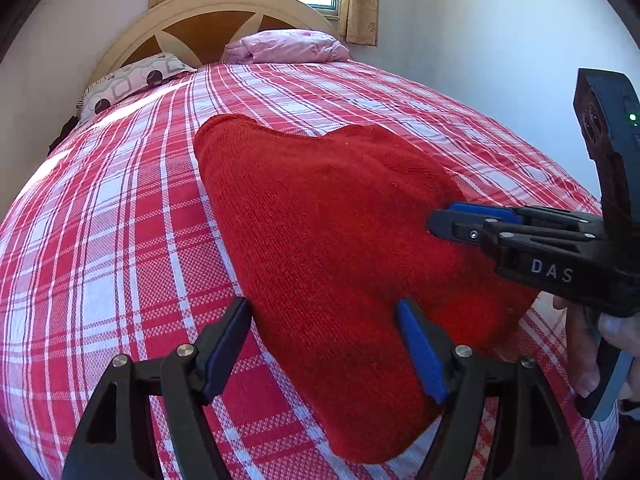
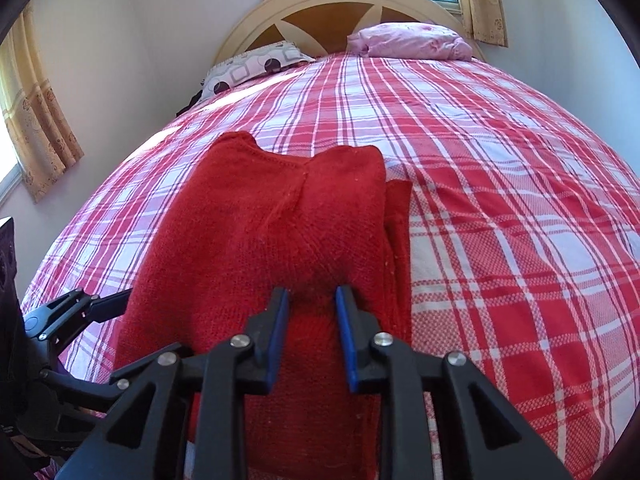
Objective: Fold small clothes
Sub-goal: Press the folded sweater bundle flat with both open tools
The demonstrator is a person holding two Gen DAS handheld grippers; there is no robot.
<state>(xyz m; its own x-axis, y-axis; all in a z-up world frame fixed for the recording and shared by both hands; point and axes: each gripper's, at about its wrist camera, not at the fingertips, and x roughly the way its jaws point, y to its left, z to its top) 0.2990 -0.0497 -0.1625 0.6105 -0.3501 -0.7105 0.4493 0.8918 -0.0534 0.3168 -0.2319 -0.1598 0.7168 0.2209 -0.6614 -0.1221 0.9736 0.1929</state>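
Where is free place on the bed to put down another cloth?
The plaid bedspread lies bare between the red sweater and the pillows, and along its right. Crowded: the near edge, where both hand-held grippers meet the sweater.

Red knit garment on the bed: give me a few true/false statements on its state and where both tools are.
1. The red knit garment lies on a red and white plaid bedspread. True.
2. The left tool is shut tight on the garment. False: its fingers stand wide apart, open, straddling the garment's near left edge.
3. The right tool has garment fabric between its fingers. True: the blue pads sit either side of a raised bunch of knit.
4. The garment is spread flat in a single layer. False: a second red layer shows along its right edge under the top one.
5. The pink pillow rests on the garment. False: it lies far off by the headboard.
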